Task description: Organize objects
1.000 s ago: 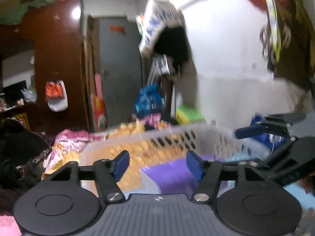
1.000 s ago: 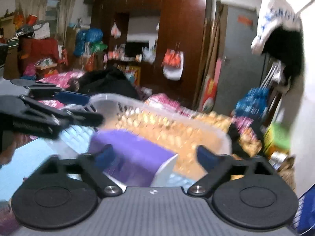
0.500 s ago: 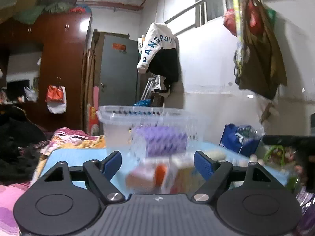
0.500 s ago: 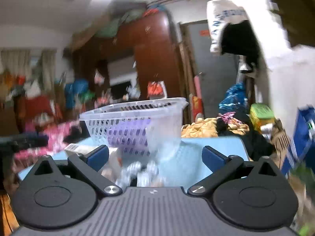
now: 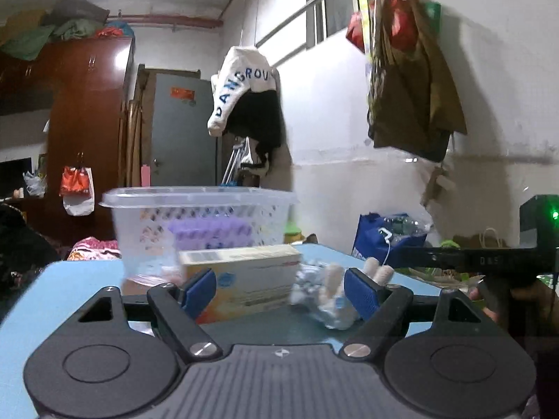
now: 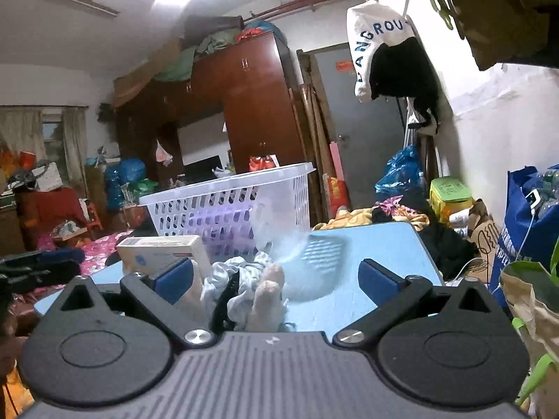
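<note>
A white perforated basket (image 5: 199, 196) (image 6: 227, 188) stands on the blue table (image 5: 70, 296) (image 6: 377, 241) with a purple object (image 5: 209, 234) inside. In front of it lie a yellow-and-white carton (image 5: 244, 279) (image 6: 160, 255) and a crumpled pale-blue bundle with small doll-like limbs (image 5: 325, 296) (image 6: 255, 286). My left gripper (image 5: 279, 293) is open and low over the table, facing the carton without touching it. My right gripper (image 6: 276, 279) is open wide, with the bundle lying loose between its fingers. Its finger (image 5: 464, 260) shows in the left wrist view.
The table's far and right edges drop to piles of clothes and a blue bag (image 5: 377, 241) (image 6: 524, 227). Garments hang on the white wall at the right. A dark wardrobe (image 6: 251, 104) and a grey door stand behind the basket. A hand (image 5: 517, 296) holds the right gripper.
Both grippers came down from above the basket to table level on its near side. The carton and the bundle now lie in front of them. The left jaws stand wider.
</note>
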